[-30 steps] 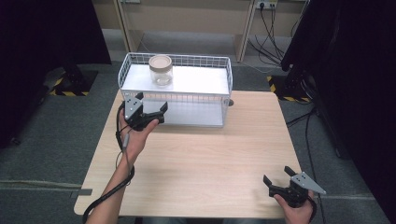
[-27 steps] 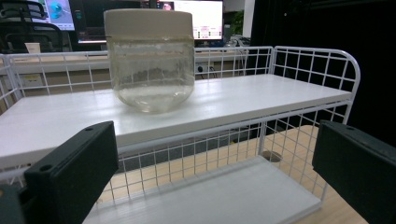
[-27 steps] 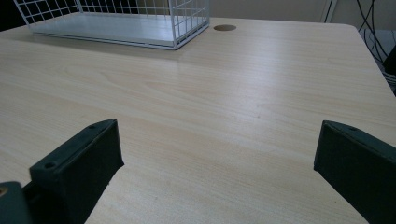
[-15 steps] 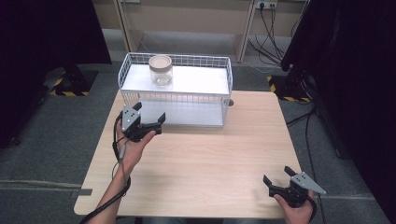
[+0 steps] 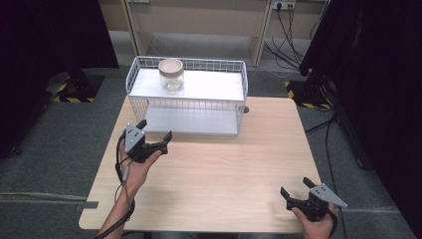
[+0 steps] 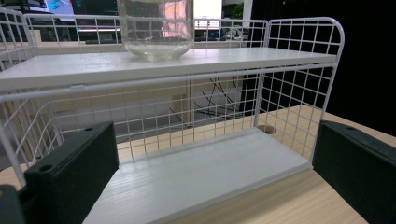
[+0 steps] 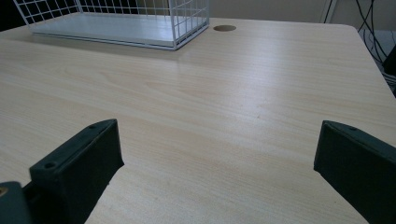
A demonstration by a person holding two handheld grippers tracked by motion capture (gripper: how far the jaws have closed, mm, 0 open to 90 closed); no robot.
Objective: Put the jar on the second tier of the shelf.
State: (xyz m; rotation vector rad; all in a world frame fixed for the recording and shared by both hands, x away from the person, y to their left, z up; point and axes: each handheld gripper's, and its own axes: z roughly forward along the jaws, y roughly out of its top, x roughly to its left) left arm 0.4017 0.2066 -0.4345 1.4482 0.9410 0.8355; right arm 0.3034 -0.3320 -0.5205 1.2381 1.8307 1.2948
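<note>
Two black grippers sit over a pale wood-grain table [image 5: 224,169]. The left gripper [image 5: 155,133], jaws spread wide and holding nothing, faces a white wire rack [image 5: 188,94] with two flat white shelves, just in front of its lower shelf. A round clear glass jar [image 5: 171,74] with a tan lid stands on the top shelf, toward its left end. The right gripper [image 5: 296,188], jaws likewise spread and empty, sits near the table's front right corner, well apart from the rack.
</note>
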